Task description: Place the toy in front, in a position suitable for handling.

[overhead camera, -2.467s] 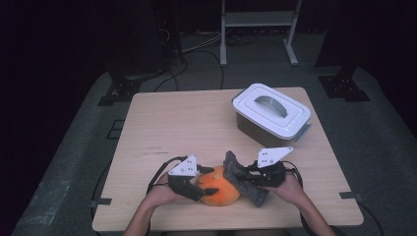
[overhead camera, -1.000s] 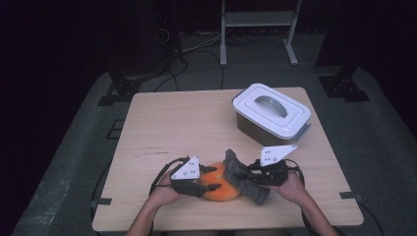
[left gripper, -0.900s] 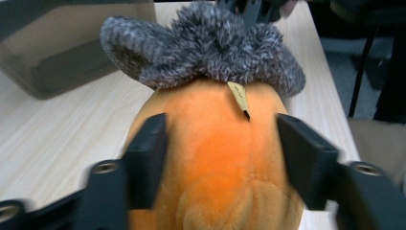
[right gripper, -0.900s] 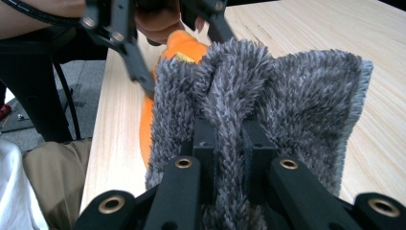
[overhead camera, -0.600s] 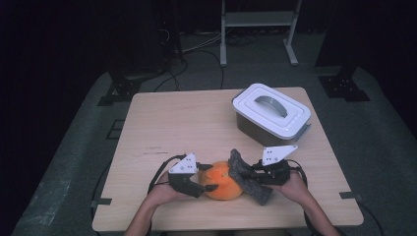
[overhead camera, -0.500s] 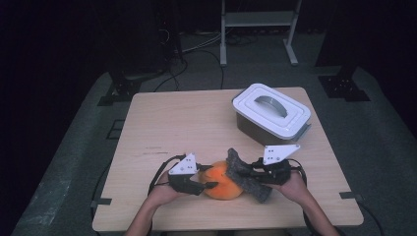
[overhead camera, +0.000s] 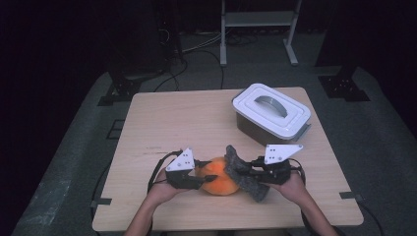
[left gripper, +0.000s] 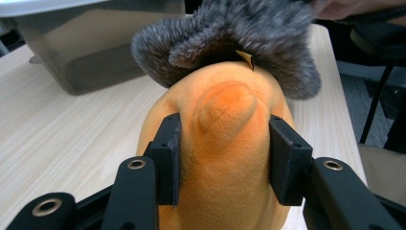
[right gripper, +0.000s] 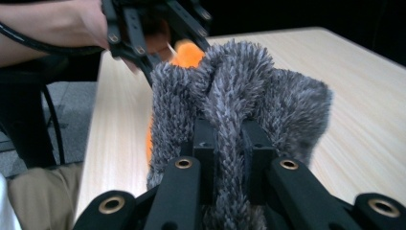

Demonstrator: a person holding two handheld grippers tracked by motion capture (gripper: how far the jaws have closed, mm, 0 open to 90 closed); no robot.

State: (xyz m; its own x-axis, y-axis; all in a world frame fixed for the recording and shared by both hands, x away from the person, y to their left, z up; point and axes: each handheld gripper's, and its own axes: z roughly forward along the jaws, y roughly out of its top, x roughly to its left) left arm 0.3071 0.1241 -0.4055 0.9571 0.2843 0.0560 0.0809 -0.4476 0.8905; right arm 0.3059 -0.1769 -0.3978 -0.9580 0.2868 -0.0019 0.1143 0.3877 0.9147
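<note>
A soft orange plush toy with a rounded body [overhead camera: 219, 178] lies near the front edge of the pale wooden bench [overhead camera: 192, 123], between the two hand-held tongs. A shaggy grey fur piece [overhead camera: 244, 173] sits against the toy's right side and drapes onto the bench toward the front edge.

The left tongs [overhead camera: 196, 179] come in from the toy's left. In the left gripper view the two black pads [left gripper: 167, 160] press into the orange plush on either side of a small rounded bump [left gripper: 225, 108], and the fabric bulges between them, so these tongs are clenched on the orange toy; their jaws have just been closing with the toy between them. Beyond the bump the grey fur caps the far end of the toy.

The right tongs [overhead camera: 251, 172] reach in from the right. In the right gripper view a thick fold of the grey fur [right gripper: 234, 96] rises tightly squeezed between the two jaws, so these tongs are grasping the fur firmly. Behind it a patch of orange [right gripper: 186, 52] peeks out next to the other tongs.

Toward the far right of the bench, well apart from the toy, stands a grey plastic box with a white lid and an arched handle [overhead camera: 270, 110]
</note>
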